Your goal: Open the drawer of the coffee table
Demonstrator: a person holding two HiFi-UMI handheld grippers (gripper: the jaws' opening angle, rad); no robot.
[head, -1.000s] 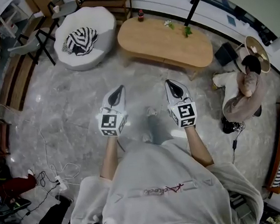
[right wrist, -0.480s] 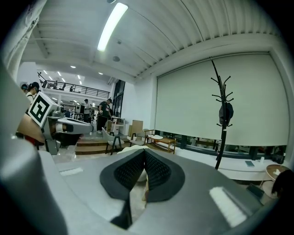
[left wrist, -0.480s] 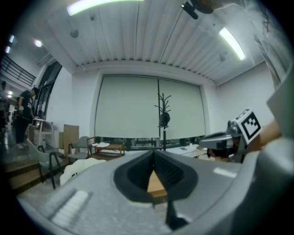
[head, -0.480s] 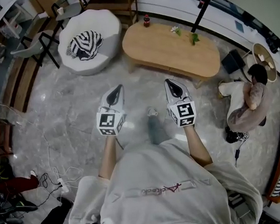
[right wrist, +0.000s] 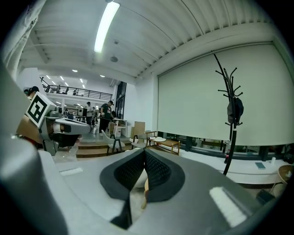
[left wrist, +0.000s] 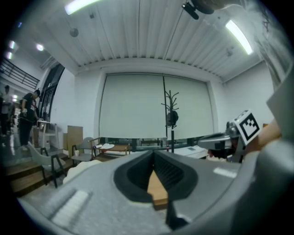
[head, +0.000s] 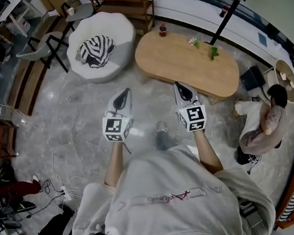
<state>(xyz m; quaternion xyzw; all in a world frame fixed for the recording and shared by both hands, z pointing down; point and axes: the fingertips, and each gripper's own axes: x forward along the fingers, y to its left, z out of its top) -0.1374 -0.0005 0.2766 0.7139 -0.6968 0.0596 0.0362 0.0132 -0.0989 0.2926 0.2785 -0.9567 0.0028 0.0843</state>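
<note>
1. The oval light-wood coffee table is standing ahead of both tongs, well apart from their tips. It is lying more in line with the right pair than the left. Its drawer is not showing in the head view, as the side under the top is lying in shadow.
2. The step in hand is looking like the approach, with the drawer not yet touched. The next move is calling for closing the distance and getting low at the table's side. It then needs finding the drawer front or pull and parting one pair of jaws to take it.
3. The left tongs are pointing roughly level toward the table, jaws pressing together on nothing. The right tongs are doing the same, closed and empty.
4. A round white armchair carrying a black-and-white striped cloth is sitting ahead and left of the left tongs. A person is sitting on the grey marble floor, off to the right of the right tongs.
</note>
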